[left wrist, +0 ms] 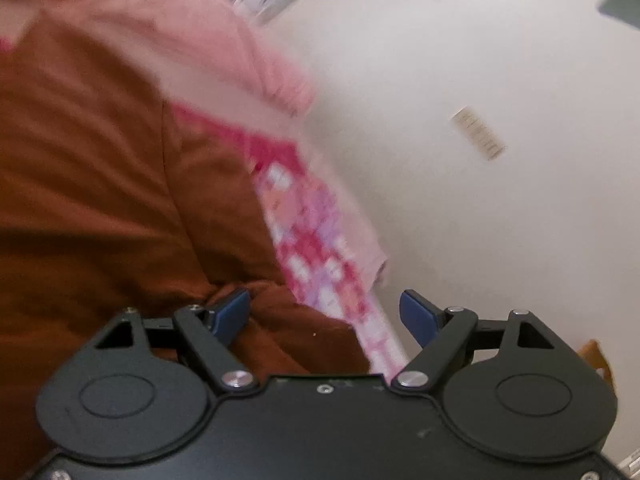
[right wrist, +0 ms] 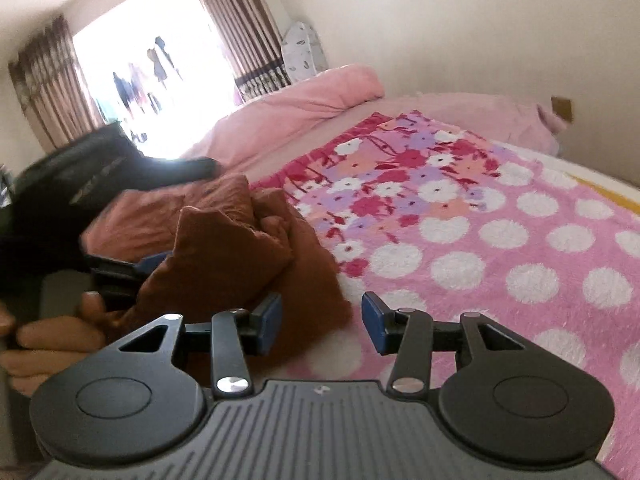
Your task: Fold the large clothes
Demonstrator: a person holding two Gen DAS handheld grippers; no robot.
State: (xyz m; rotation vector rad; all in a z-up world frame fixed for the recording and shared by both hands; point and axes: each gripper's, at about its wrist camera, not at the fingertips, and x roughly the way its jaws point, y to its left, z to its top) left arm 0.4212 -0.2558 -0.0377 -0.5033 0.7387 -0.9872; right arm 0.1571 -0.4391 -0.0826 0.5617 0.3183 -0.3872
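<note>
In the left wrist view, blurred by motion, the left gripper (left wrist: 324, 314) had its jaws apart, with nothing pressed between them. The brown garment (left wrist: 100, 184) filled the left half of the picture and bulged up between the blue pads (left wrist: 230, 314), the left-hand pad lying against the cloth while the other stood clear over pale wall. Beyond the garment ran a strip of the flowered blanket (left wrist: 316, 240) and a pink quilt (left wrist: 224, 52). No basket, box or other container showed here.

In the right wrist view, the right gripper (right wrist: 322, 322) also had its jaws apart and empty, poised just above the blanket's (right wrist: 500, 240) dotted part. The brown garment (right wrist: 240, 248) sat bunched in a loose heap on the bed, to the left of these jaws, its nearest edge close to the left-hand pad but seemingly not pinched. At the far left a hand (right wrist: 48, 340) held the other tool, whose blue tip rested by the heap. The rolled pink quilt (right wrist: 304, 100) lay along the bed's far side, under the curtains (right wrist: 240, 28). No container appeared in this view either.

By my reading, the fold had barely begun: the garment was crumpled, not spread. The next move probably called for each gripper to find a hem or corner, close on it, and draw the cloth flat across the blanket before any folding.
</note>
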